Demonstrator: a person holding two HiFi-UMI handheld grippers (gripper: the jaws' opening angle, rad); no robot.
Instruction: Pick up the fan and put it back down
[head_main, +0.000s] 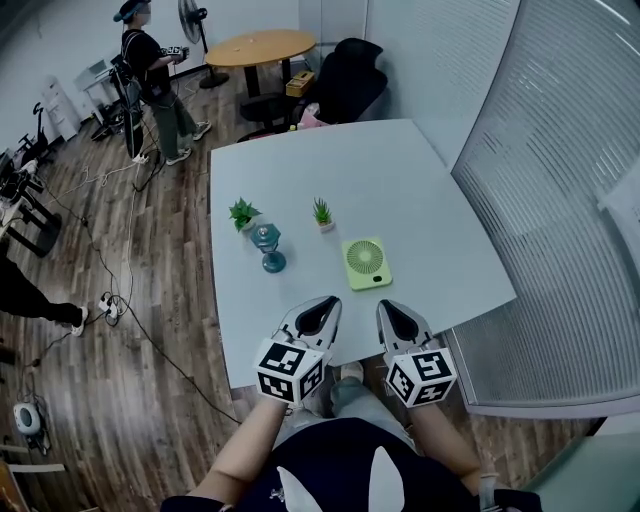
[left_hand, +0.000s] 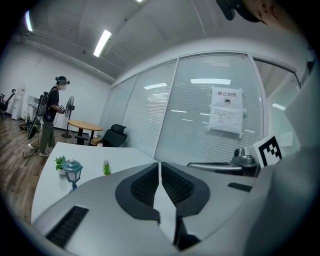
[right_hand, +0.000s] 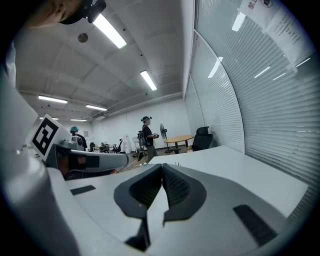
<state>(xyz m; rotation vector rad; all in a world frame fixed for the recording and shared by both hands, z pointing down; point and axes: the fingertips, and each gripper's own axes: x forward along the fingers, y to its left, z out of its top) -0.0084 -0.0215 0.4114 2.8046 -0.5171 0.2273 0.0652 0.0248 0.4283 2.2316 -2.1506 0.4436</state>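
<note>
Down at the bottom centre of the head view: left gripper and right gripper side by side above the near edge of the white surface. Fingers of both shut tight together, holding nothing. Just above them in frame, flat on the surface, apart from either gripper: green fan. Further up and left: small lantern, with left-hand plant and right-hand plant near it.

An open-plan office, perhaps doubling as a test lab. Glass partition walls with slatted blinds curve round a white table, and a printed notice is taped to the glass. Beyond it stand a round wooden meeting table, a black office chair and a pedestal fan. Strip lights line the ceiling, and cables trail over wood-look flooring.
</note>
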